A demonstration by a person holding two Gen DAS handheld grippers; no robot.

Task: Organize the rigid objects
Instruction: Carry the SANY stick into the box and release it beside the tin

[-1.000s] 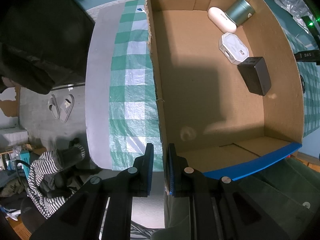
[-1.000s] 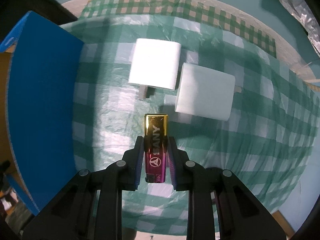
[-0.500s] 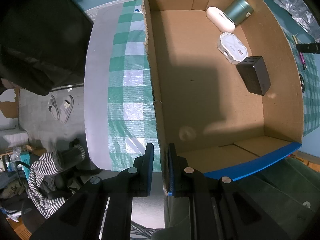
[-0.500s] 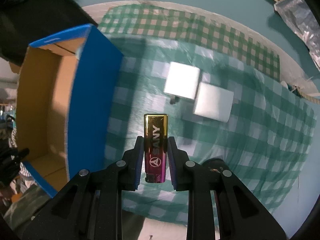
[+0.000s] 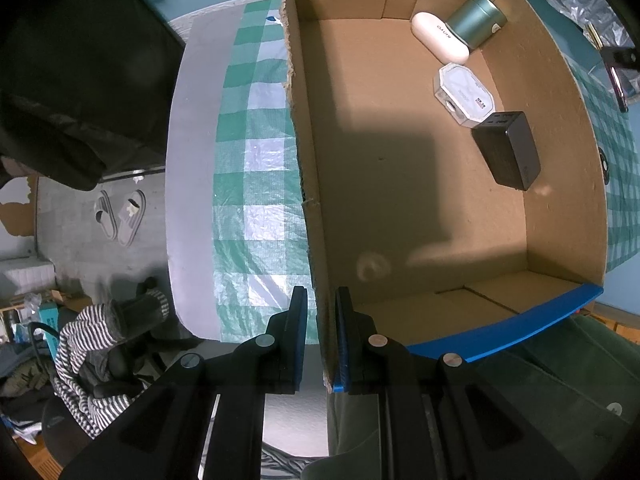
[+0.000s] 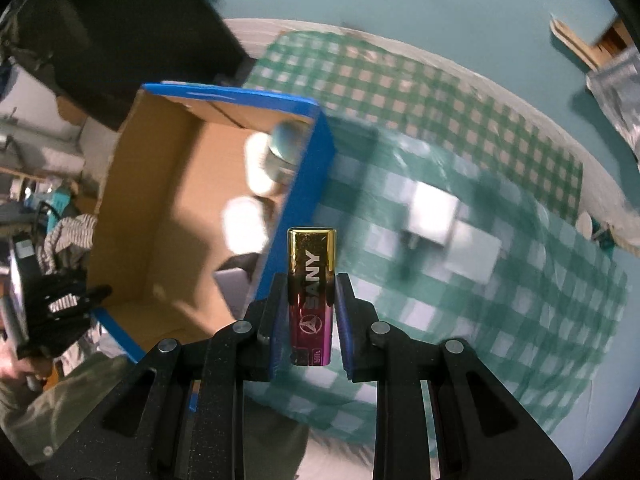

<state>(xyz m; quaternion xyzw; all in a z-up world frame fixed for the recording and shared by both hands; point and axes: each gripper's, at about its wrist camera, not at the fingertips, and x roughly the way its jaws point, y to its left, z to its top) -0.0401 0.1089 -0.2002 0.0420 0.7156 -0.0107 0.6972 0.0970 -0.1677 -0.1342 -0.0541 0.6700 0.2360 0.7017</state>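
My right gripper (image 6: pixel 311 304) is shut on a gold and magenta lighter (image 6: pixel 311 276) marked SANY and holds it in the air above the blue edge of the cardboard box (image 6: pixel 296 184). My left gripper (image 5: pixel 320 312) is shut on the near left wall of the cardboard box (image 5: pixel 308 184). Inside the box lie a black charger block (image 5: pixel 507 150), a white octagonal case (image 5: pixel 464 94), a white oval case (image 5: pixel 440 38) and a green tin (image 5: pixel 476 20). The right gripper shows small at the left wrist view's right edge (image 5: pixel 618 64).
Two white charger blocks (image 6: pixel 434 216) lie on the green checked tablecloth (image 6: pixel 540 280) right of the box. The table's left edge (image 5: pixel 188 184) drops to the floor with slippers (image 5: pixel 120 216) and a chair with striped cloth (image 5: pixel 92 340).
My right gripper has lifted the lighter off the cloth and carried it left, up over the box's blue edge. My left gripper keeps its hold on the box wall.
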